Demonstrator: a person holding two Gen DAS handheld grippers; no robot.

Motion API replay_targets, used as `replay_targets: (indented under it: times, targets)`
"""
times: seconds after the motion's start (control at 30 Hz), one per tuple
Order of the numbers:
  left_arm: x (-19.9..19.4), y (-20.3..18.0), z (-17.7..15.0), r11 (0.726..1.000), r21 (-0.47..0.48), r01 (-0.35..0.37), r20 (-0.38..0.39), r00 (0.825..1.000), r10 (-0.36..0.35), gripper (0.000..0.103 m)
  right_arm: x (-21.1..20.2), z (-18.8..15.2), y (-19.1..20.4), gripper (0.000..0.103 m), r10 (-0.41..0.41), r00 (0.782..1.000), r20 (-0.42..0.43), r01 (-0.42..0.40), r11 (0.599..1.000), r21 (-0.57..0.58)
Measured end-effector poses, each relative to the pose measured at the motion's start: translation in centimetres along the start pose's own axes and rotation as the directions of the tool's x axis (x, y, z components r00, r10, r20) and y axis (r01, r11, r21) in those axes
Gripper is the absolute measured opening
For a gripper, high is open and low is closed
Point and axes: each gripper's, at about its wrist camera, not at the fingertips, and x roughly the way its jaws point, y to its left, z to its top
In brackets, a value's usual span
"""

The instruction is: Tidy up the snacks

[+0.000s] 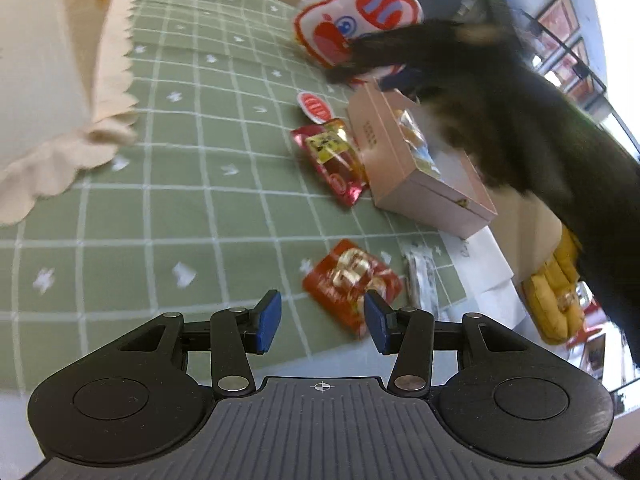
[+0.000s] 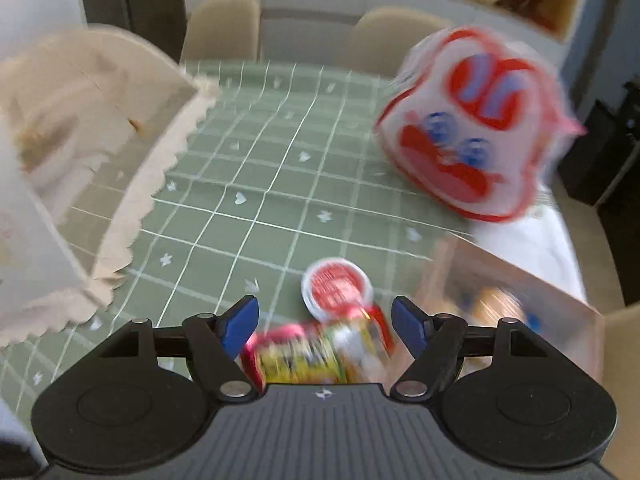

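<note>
My left gripper (image 1: 322,322) is open and empty above a red snack packet (image 1: 350,285) on the green checked tablecloth (image 1: 192,168). Beyond lie a red-and-yellow packet (image 1: 330,158), a small round red-lidded cup (image 1: 315,107) and a pink open box (image 1: 416,164) with snacks inside. My right gripper (image 2: 325,322) is open and empty over the red-and-yellow packet (image 2: 308,356), with the round cup (image 2: 336,292) just ahead. A large white-and-red snack bag (image 2: 468,128) stands at the far right; it also shows in the left wrist view (image 1: 356,16).
A cream cloth basket with scalloped edge (image 1: 60,80) stands at the left, also in the right wrist view (image 2: 80,168). The pink box (image 2: 516,300) is at the right. A dark sleeve (image 1: 520,128) reaches over the box. Chairs (image 2: 224,28) stand behind the table.
</note>
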Motion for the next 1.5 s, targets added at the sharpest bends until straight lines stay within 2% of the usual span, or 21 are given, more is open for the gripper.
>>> replay_targets:
  times: [0.07,0.17,0.27,0.3,0.33,0.4,0.5,0.53,0.7,0.73,0.8,0.87,0.97,1.03,1.17,1.23,1.27,1.3,1.5]
  targets:
    - [-1.3,0.6,-0.9,1.000,-0.014,-0.016,0.009,1.000,0.016,0.050,3.9,2.0,0.4,0.074,-0.041,0.998,-0.050,0.041,0.999,0.004]
    - [-3.4,2.1,-2.5,0.997,-0.058,-0.057,0.029,0.998,0.059,0.050,8.5,3.3,0.8,0.070,-0.112,0.989,-0.101,0.112,0.994,-0.007]
    - [-5.2,3.9,-3.7,0.986,-0.136,-0.092,0.056,0.993,0.100,0.050,11.0,2.8,1.0,0.067,-0.161,0.977,-0.137,0.155,0.987,-0.053]
    - [-5.6,4.5,-3.9,0.983,-0.160,-0.096,0.062,0.992,0.107,0.050,10.9,2.5,0.7,0.062,-0.152,0.980,-0.127,0.150,0.988,-0.028]
    - [-5.8,5.1,-4.0,0.979,-0.181,-0.098,0.067,0.992,0.111,0.050,10.8,2.4,0.3,0.058,-0.124,0.983,-0.139,0.126,0.992,0.011]
    - [-5.9,5.9,-3.8,0.976,-0.198,-0.096,0.071,0.991,0.112,0.050,9.7,1.5,0.1,0.058,-0.059,0.986,-0.153,0.070,0.995,0.070]
    - [-4.9,6.3,-2.9,0.981,-0.180,-0.078,0.065,0.994,0.091,0.050,7.2,-0.7,1.9,0.058,-0.011,0.991,-0.137,0.014,1.000,0.023]
    - [-4.4,6.2,-2.6,0.984,-0.167,-0.068,0.059,0.995,0.079,0.050,6.2,-1.9,2.5,0.058,0.038,0.989,-0.145,-0.035,0.999,0.021]
    - [-1.8,4.4,-1.4,0.997,-0.083,-0.009,0.014,1.000,0.010,0.050,2.3,-6.4,4.3,0.060,0.276,0.947,-0.161,-0.267,0.961,0.076]
    - [-1.4,3.9,-1.2,0.998,-0.064,0.005,0.002,1.000,-0.005,0.051,0.9,-7.5,4.7,0.063,0.274,0.953,-0.127,-0.270,0.962,0.051]
    - [-0.5,3.1,-1.2,0.999,-0.044,0.028,-0.016,0.999,-0.029,0.051,-1.5,-9.1,5.4,0.082,0.215,0.975,-0.056,-0.216,0.976,-0.010]
    - [0.2,2.6,-1.2,0.998,-0.034,0.045,-0.030,0.998,-0.046,0.051,-3.2,-11.5,5.7,0.083,0.109,0.994,0.014,-0.108,0.993,-0.048]
    - [0.9,2.0,-1.1,0.998,-0.020,0.054,-0.043,0.998,-0.055,0.050,-3.1,-14.6,5.3,0.083,0.022,0.999,0.030,-0.019,0.997,-0.077]
    - [1.2,1.6,-0.9,0.999,-0.002,0.053,-0.050,0.997,-0.054,0.051,-2.1,-15.9,4.2,0.084,-0.007,1.000,-0.007,0.007,0.999,-0.043]
    - [1.8,0.6,-1.0,0.998,0.023,0.059,-0.074,0.996,-0.057,0.050,-1.7,-17.0,0.9,0.085,0.057,0.998,-0.015,-0.054,0.988,0.143]
    - [2.2,0.1,-1.2,0.997,0.036,0.062,-0.089,0.994,-0.059,0.050,-2.1,-17.2,0.7,0.075,0.076,0.997,-0.021,-0.071,0.982,0.174]
    - [2.2,0.0,-1.2,0.997,0.041,0.064,-0.094,0.994,-0.060,0.050,-2.5,-17.4,0.7,0.063,0.073,0.997,-0.018,-0.069,0.982,0.177]
    - [2.4,-0.3,-1.1,0.997,0.049,0.065,-0.098,0.993,-0.060,0.051,-2.9,-17.5,0.8,0.057,0.069,0.998,-0.015,-0.065,0.982,0.176]
    - [2.9,-3.0,-0.8,0.983,0.167,0.076,-0.107,0.993,-0.059,0.051,-6.3,-19.8,-0.7,0.037,0.072,0.997,0.024,-0.076,0.959,0.273]
